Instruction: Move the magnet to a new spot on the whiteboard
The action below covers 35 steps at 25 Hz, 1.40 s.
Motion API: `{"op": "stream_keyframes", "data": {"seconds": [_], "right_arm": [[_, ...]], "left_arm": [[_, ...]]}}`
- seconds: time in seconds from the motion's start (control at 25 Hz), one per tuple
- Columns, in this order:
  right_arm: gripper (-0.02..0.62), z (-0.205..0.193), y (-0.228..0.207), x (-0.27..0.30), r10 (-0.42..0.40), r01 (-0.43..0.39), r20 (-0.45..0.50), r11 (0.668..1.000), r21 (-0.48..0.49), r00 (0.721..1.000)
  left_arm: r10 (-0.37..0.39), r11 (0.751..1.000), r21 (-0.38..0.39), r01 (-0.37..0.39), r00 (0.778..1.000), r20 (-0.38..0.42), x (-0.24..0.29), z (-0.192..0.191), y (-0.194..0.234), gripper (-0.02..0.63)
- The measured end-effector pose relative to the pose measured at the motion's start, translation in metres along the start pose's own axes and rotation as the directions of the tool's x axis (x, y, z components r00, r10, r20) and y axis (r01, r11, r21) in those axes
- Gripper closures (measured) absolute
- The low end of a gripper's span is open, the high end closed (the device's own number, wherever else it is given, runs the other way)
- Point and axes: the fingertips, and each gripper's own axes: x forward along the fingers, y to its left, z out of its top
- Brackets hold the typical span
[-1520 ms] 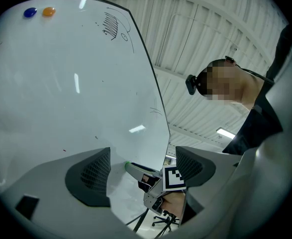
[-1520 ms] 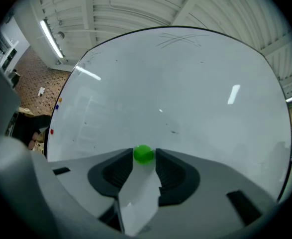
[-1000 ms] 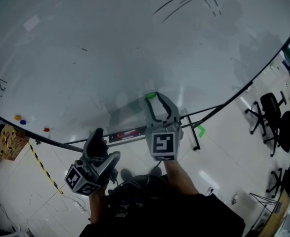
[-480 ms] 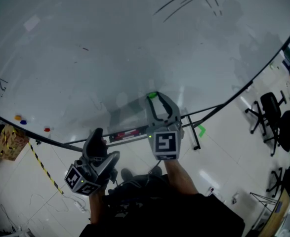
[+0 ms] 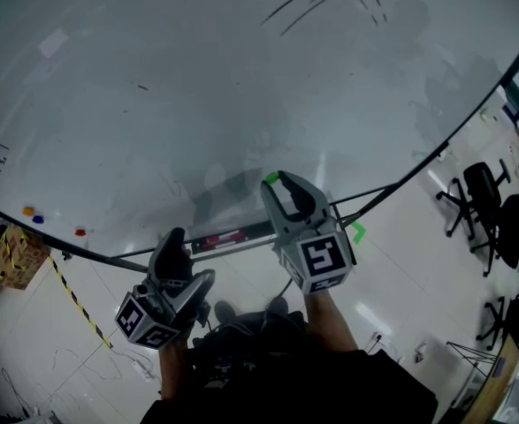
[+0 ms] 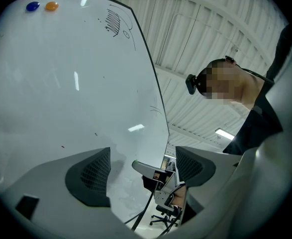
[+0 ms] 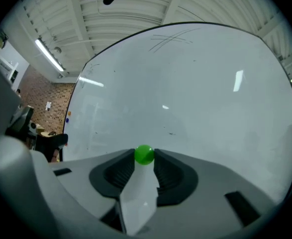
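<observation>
Right gripper [image 7: 145, 159] jaws just closed on magnet [image 7: 145, 154] near whiteboard [image 7: 195, 83] lower edge, wrist rolled: ready to lift; left gripper [image 6: 142, 176] wide, empty

In the head view I see only a green sliver of the magnet [image 5: 270, 177]; the right gripper [image 5: 281, 182] hides the rest.

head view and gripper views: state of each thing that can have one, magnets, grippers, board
whiteboard: upright, mostly wiped, a few pen strokes left
right gripper: shut on the green magnet; its fingers have just been closing
green magnet: pinched at the fingertips, close to the whiteboard
left gripper: open, nothing between its fingers
orange magnet: stuck on the whiteboard
blue magnet: stuck beside the orange one
red magnet: stuck near the lower edge
</observation>
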Motion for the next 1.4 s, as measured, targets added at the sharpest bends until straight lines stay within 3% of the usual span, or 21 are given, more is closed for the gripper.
{"op": "stream_keyframes", "data": {"seconds": [0.56,1.4], "right_arm": [[0.445,0.018,0.002,-0.026,0.105,-0.108,0.051,0.993,0.054,0.993],[0.445,0.018,0.007,-0.032,0.146,-0.150,0.059,0.987,0.063,0.987]], "left_arm": [[-0.031,0.999,-0.011,0.030,0.999,-0.027,0.013,-0.014,-0.012,0.199],[-0.024,1.000,0.016,0.024,0.999,-0.029,0.016,-0.016,-0.023,0.199]]}}
